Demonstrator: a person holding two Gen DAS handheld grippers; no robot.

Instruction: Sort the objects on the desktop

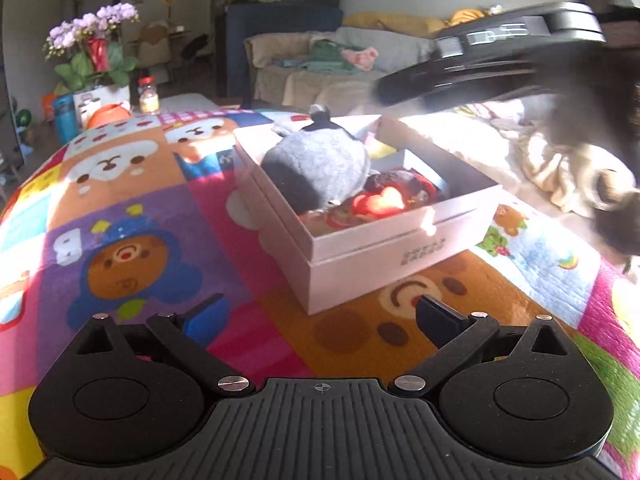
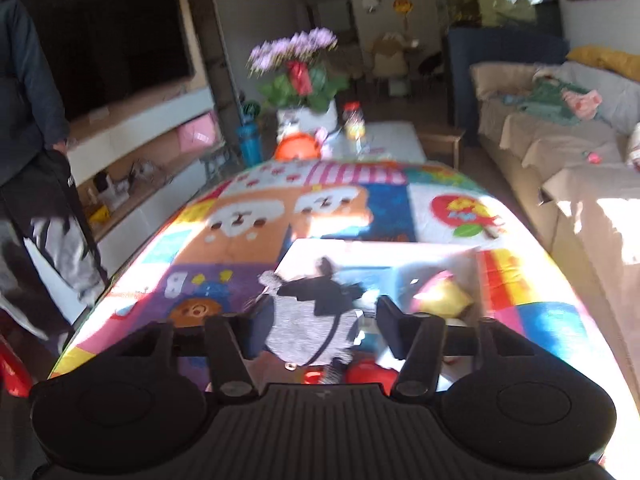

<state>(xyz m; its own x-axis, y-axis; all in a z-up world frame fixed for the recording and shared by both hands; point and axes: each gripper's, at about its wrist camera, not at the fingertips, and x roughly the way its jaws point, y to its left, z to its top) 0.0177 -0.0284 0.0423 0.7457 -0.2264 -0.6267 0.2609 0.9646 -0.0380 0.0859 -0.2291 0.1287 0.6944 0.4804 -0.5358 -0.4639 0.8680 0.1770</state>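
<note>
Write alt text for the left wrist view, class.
A white box holding a grey plush toy sits on a colourful cartoon-bear cloth. The left hand-held gripper is open and empty in front; the right hand-held gripper is blurred above the box.

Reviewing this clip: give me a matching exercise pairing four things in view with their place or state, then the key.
Things:
1. grey plush toy
2. white box
3. left gripper
4. orchid pot

Places or states:
A. at the table's far end
B. open, nothing between its fingers
C. lying inside the box
D. standing on the patchwork cloth, lid off

Pairs: 1-C, 2-D, 3-B, 4-A
</note>
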